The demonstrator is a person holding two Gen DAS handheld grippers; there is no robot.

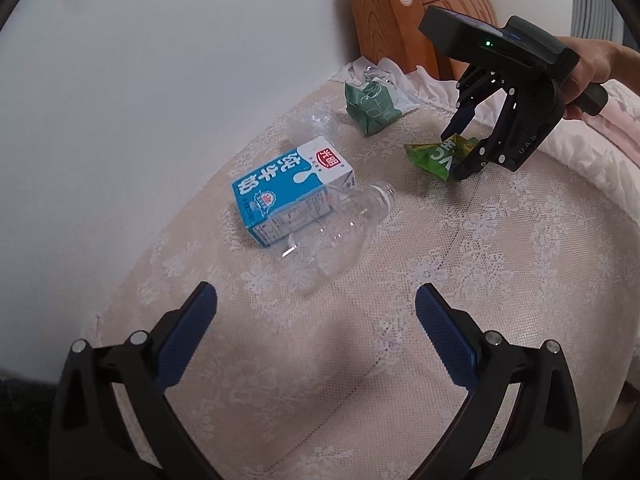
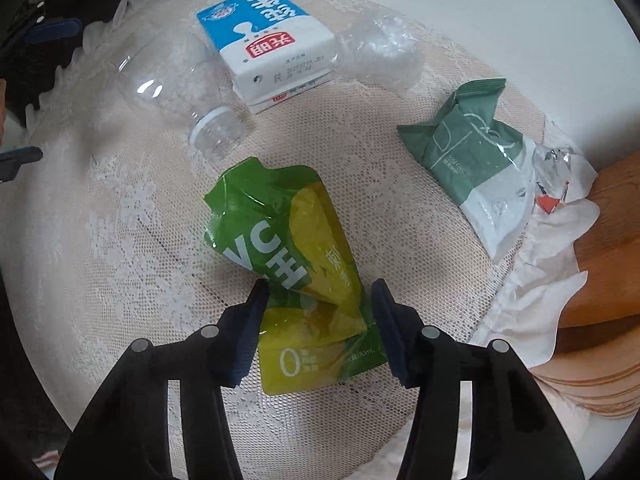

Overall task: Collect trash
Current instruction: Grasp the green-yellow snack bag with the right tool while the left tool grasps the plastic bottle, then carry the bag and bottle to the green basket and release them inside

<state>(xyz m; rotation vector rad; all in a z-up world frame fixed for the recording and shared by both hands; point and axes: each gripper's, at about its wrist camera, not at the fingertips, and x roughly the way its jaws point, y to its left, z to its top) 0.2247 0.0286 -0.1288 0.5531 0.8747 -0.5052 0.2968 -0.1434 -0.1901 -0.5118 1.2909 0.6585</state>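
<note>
Right gripper has narrowed onto the green pouch, pads touching both sides. Left gripper hangs wide and empty near the bottle. Next we'd lift gently, since that pouch could slip.

In the left wrist view the right tongs cover the far part of the green pouch, so whether their pads press on it cannot be told there, and the hand holding them is cut off by the right edge. The clear bottle lies across the lower corner of the milk carton, whose small print is too fine to read. In the right wrist view the wooden object is cut by the right edge, and the crumpled clear plastic beyond the carton blurs against the pale wall.
</note>
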